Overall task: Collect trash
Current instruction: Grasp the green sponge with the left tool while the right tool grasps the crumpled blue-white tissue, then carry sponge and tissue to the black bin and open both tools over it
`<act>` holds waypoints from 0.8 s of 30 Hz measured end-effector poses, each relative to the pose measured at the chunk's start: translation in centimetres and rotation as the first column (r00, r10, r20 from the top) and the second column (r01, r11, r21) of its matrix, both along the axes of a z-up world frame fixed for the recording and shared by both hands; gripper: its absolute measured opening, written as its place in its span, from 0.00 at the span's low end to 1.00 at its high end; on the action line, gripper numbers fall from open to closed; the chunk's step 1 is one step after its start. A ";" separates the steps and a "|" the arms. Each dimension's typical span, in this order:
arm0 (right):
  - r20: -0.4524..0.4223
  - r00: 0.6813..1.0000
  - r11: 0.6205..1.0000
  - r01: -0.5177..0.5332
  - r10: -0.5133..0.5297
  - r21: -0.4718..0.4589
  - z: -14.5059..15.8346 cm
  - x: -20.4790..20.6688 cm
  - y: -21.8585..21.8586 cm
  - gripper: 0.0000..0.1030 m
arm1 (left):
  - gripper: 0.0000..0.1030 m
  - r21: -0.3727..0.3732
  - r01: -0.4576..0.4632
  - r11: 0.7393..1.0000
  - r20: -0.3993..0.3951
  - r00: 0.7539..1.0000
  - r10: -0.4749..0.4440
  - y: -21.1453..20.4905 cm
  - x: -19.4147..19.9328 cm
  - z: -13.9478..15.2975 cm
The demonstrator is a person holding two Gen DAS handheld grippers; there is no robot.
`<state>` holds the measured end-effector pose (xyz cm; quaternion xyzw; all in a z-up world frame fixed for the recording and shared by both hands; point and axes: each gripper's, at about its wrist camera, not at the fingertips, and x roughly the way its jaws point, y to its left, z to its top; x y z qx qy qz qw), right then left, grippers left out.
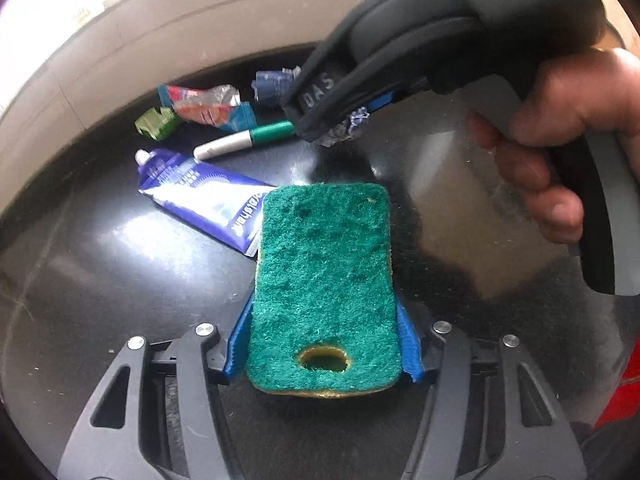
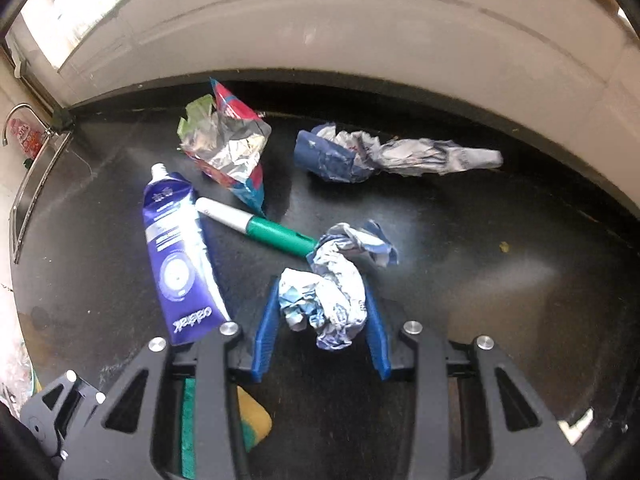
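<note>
My left gripper [image 1: 324, 336] is shut on a green scouring sponge [image 1: 324, 280] with a yellow underside, held over the black counter [image 1: 100, 280]. My right gripper [image 2: 322, 316] is shut on a crumpled white-and-blue wrapper [image 2: 332, 292], which also shows in the left wrist view [image 1: 344, 128]. Other trash lies on the counter: a red, blue and silver foil wrapper [image 2: 230, 148], a crumpled blue-and-white wrapper [image 2: 380, 156], and a small green wrapper [image 1: 154, 122].
A purple tube [image 2: 176, 256] and a green-and-white marker [image 2: 260, 228] lie beside the trash. A beige wall [image 2: 360, 32] borders the counter's far edge. A sink with a tap [image 2: 24, 160] is at the left. Something red [image 1: 624, 384] sits at the right edge.
</note>
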<state>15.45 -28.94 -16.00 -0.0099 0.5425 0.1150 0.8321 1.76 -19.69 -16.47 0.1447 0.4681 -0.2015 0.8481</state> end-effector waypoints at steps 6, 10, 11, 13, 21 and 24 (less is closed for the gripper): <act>0.056 0.998 0.999 0.036 -0.036 0.001 4.5 -4.7 -0.6 0.38 | 0.56 0.005 -0.010 1.000 0.020 1.000 0.010 1.5 -2.1 2.7; 0.080 0.994 0.998 0.067 -0.068 0.016 7.0 -8.7 -0.9 0.38 | 0.56 0.000 -0.038 0.999 0.021 0.999 0.038 3.2 -3.9 4.0; 0.081 0.994 0.997 0.072 -0.074 0.022 7.3 -9.4 -0.8 0.38 | 0.56 0.003 -0.043 0.999 0.022 0.999 0.043 3.7 -4.2 4.1; 0.083 0.993 0.997 0.078 -0.080 0.028 7.8 -11.6 -0.4 0.38 | 0.56 0.007 -0.049 0.999 0.030 0.998 0.049 4.6 -4.3 4.2; 0.080 0.995 0.998 0.056 -0.057 0.013 7.7 -14.6 2.7 0.38 | 0.56 0.002 -0.093 0.996 0.015 0.996 0.093 7.6 -5.7 4.5; 0.094 0.994 0.999 0.047 -0.047 0.005 8.1 -14.6 3.7 0.39 | 0.56 -0.001 -0.102 0.995 0.028 0.994 0.102 8.3 -5.7 4.8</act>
